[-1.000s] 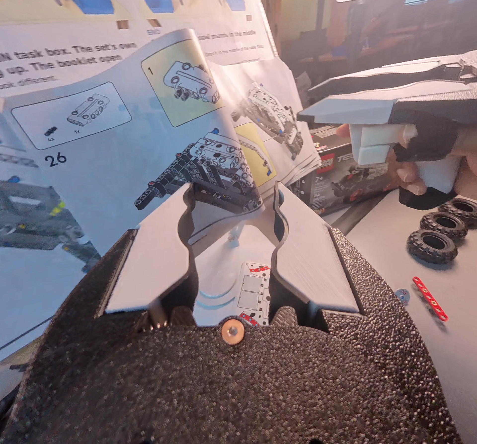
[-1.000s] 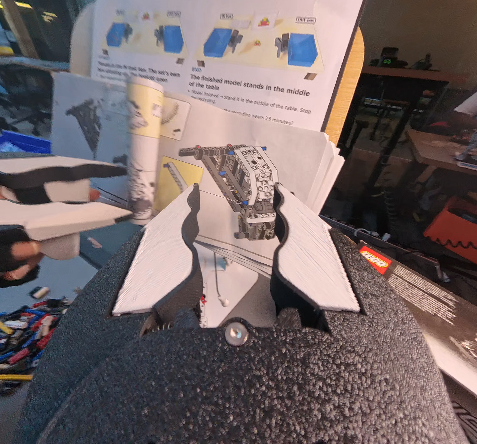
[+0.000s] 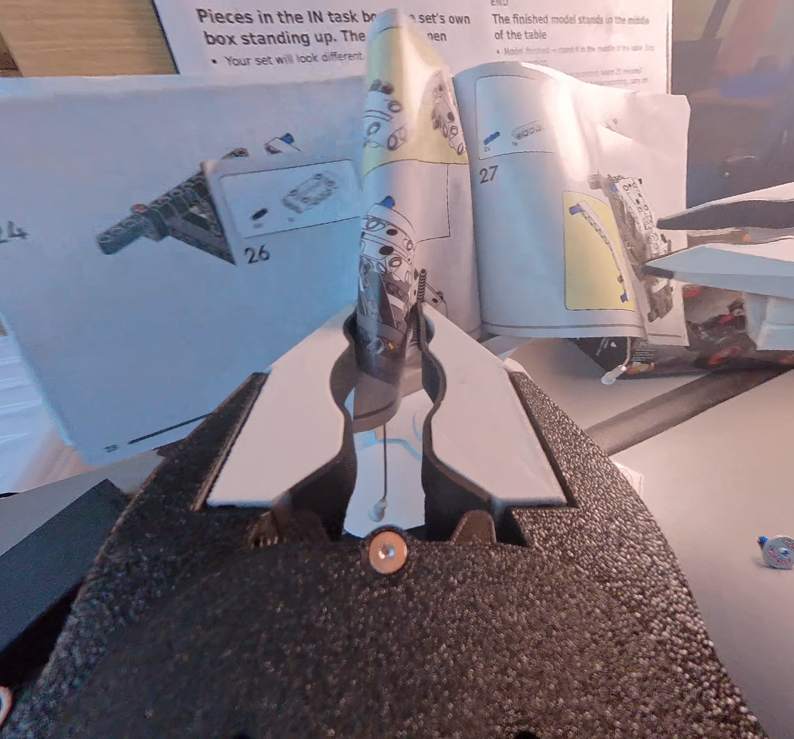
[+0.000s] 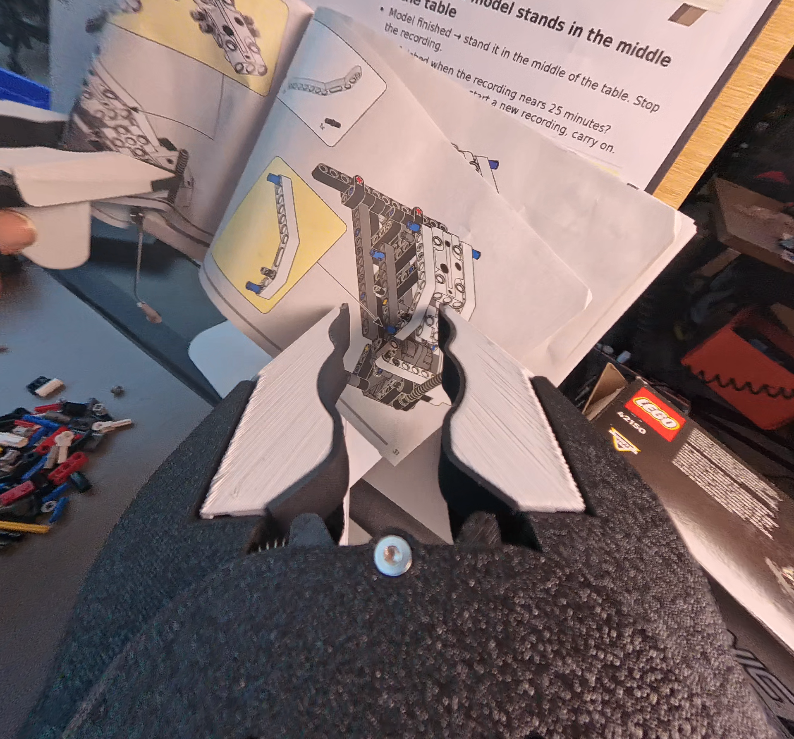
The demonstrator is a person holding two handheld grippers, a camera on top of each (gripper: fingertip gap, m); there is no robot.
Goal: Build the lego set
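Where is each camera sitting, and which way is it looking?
Left wrist view: sits on the left gripper, looking forward along its fingers at the open instruction booklet; a curled page stands between the fingertips, and the right gripper pokes in at the right edge.
Right wrist view: sits on the right gripper, facing the booklet's right-hand page; the left gripper and a fingertip show at the left, with loose pieces below.
Both views share the booklet and the printed sheet behind it.
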